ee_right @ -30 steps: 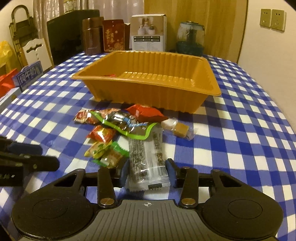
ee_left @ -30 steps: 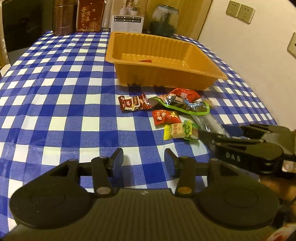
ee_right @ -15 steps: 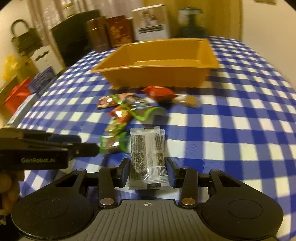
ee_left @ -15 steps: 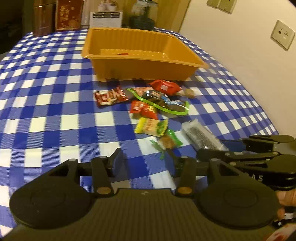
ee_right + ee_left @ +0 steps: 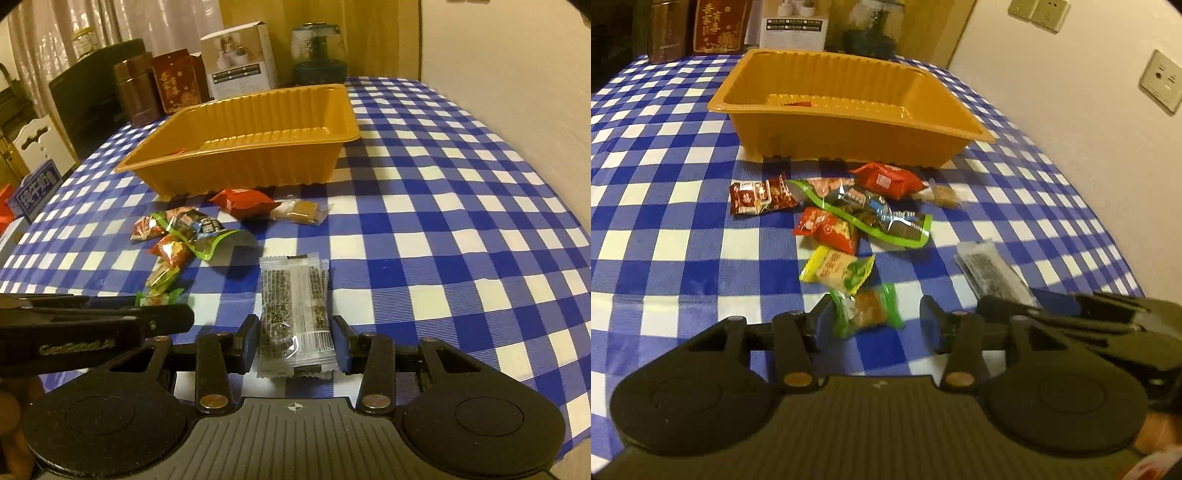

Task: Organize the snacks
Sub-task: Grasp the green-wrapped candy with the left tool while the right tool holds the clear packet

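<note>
An orange plastic tray (image 5: 849,122) stands on the checked tablecloth, also in the right wrist view (image 5: 251,155). Several wrapped snacks lie in front of it. My left gripper (image 5: 873,319) is open, its fingers either side of a green-wrapped brown candy (image 5: 866,310). My right gripper (image 5: 295,339) is open around the near end of a clear-wrapped dark seed bar (image 5: 293,314), which also shows in the left wrist view (image 5: 991,273). A yellow-green candy (image 5: 838,269) and red packets (image 5: 827,229) lie just beyond.
Brown and red tins (image 5: 159,88), a white box (image 5: 240,66) and a glass jar (image 5: 319,50) stand behind the tray. A wall (image 5: 1071,92) with sockets runs along the table's right side. A red item (image 5: 796,104) lies inside the tray.
Both grippers have moved forward. The green-wrapped candy now lies between my left fingers, and the seed bar sits deeper between my right fingers. Both stay open.
</note>
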`<state>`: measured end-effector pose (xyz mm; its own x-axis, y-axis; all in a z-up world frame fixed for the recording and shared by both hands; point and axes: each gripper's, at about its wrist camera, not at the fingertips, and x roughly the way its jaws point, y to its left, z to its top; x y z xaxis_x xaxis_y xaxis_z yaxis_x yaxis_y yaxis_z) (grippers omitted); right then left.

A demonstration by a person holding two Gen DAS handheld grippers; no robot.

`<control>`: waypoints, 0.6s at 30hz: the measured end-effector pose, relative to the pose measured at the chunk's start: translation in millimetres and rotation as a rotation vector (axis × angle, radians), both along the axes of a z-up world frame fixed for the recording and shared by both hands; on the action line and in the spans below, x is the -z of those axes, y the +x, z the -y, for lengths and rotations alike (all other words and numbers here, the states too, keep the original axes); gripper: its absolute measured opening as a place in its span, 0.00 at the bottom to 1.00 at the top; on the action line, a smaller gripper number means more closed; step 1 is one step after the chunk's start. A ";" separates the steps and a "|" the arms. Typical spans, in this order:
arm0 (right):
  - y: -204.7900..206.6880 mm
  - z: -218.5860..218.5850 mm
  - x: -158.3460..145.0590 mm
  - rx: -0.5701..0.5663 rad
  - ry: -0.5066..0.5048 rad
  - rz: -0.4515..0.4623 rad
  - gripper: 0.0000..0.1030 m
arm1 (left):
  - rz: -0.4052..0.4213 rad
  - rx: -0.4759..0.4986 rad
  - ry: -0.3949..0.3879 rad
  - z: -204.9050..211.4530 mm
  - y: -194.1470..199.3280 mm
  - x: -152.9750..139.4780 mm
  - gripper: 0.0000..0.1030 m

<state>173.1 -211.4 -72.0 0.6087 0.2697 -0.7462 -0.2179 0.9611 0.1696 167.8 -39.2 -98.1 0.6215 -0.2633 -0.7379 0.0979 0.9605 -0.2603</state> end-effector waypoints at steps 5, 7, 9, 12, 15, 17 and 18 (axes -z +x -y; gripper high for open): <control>1.1 -2.5 0.8 0.003 -0.007 0.002 0.41 | 0.015 0.000 0.068 9.6 5.1 0.6 0.39; 0.8 -2.8 1.2 0.002 -0.009 0.005 0.41 | 0.023 0.016 0.107 11.8 2.4 1.3 0.38; 0.6 -2.8 1.4 0.005 -0.009 0.005 0.41 | 0.027 0.019 0.120 11.3 -1.8 1.6 0.35; 0.2 -4.3 1.4 0.005 -0.016 0.007 0.41 | 0.040 0.035 0.149 11.5 -6.5 2.7 0.32; -0.1 -4.9 1.8 -0.002 -0.028 0.011 0.41 | 0.048 0.042 0.153 10.3 -7.1 2.3 0.25; -0.4 -5.7 2.2 -0.006 -0.038 0.016 0.41 | 0.054 0.044 0.170 10.2 -8.5 1.5 0.23; -0.4 -6.7 2.5 -0.008 -0.044 0.020 0.41 | 0.055 0.048 0.171 9.7 -9.3 1.3 0.23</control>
<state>172.6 -204.8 -74.5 0.6216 0.2417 -0.7451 -0.2282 0.9658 0.1229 158.5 -48.9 -99.4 0.6522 -0.1666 -0.7395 0.1539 0.9843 -0.0861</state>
